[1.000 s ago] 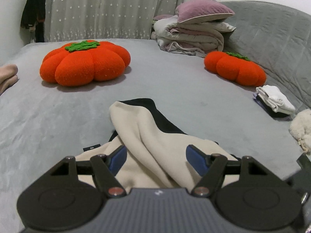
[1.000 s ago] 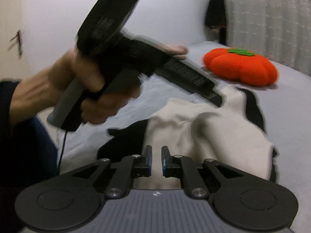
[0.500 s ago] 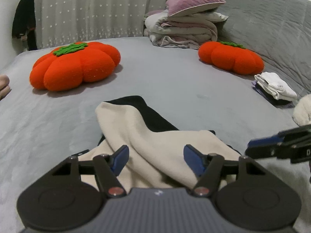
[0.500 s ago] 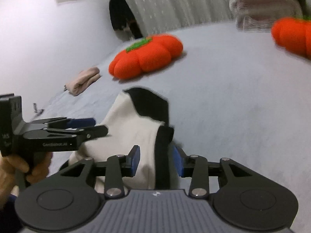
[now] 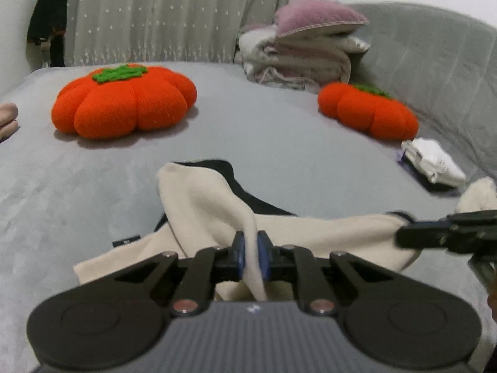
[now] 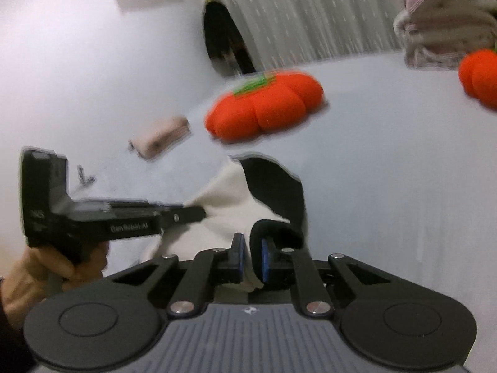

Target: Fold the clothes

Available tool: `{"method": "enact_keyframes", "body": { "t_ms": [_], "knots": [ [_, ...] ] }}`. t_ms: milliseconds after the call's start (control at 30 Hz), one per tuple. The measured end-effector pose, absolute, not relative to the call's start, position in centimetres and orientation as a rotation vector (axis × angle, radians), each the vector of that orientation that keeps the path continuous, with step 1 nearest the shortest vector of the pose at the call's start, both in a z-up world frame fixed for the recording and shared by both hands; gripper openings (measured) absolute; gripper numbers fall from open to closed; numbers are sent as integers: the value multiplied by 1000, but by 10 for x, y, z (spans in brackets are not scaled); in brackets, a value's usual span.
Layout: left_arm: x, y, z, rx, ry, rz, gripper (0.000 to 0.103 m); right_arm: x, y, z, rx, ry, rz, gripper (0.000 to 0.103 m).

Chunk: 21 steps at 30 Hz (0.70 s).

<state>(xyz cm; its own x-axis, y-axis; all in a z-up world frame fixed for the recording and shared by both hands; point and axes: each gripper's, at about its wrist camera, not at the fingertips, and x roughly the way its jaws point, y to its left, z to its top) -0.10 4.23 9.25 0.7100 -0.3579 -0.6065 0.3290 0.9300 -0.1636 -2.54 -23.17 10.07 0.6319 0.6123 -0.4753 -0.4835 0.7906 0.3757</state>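
In the left wrist view, the left tool (image 5: pixel 251 256) was seen just closed, pinching a raised ridge of the cream-and-black garment (image 5: pixel 211 199), which lay crumpled on the bed (image 5: pixel 279 130) directly ahead of it. The cloth was judged soft, light and limp, so sagging between grips was expected.

In the right wrist view, the right tool (image 6: pixel 250 259) had likewise just closed onto a black-trimmed edge of the garment (image 6: pixel 230 214). Edges and corners were judged the best holds.

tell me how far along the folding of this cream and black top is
Done: a folded white garment lies by the small pumpkin cushion. In hand: the left gripper and right gripper have just closed on the cream and black top. Left: it is still rumpled, no fold made.
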Motion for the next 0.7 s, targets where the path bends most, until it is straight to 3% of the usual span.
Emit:
{"method": "enact_keyframes", "body": {
  "t_ms": [233,300,400,700],
  "knots": [
    [-20,36,108,12,610,-452,39,-29,-254,121,313,559,623,13],
    [-33,28,113,51,560,-500,53,-27,-256,121,321,570,605,13],
    [-51,10,115,141,502,-572,63,-22,-255,117,349,597,602,13],
    [-59,-41,96,301,495,-609,60,-22,-252,114,440,607,662,13]
  ]
}}
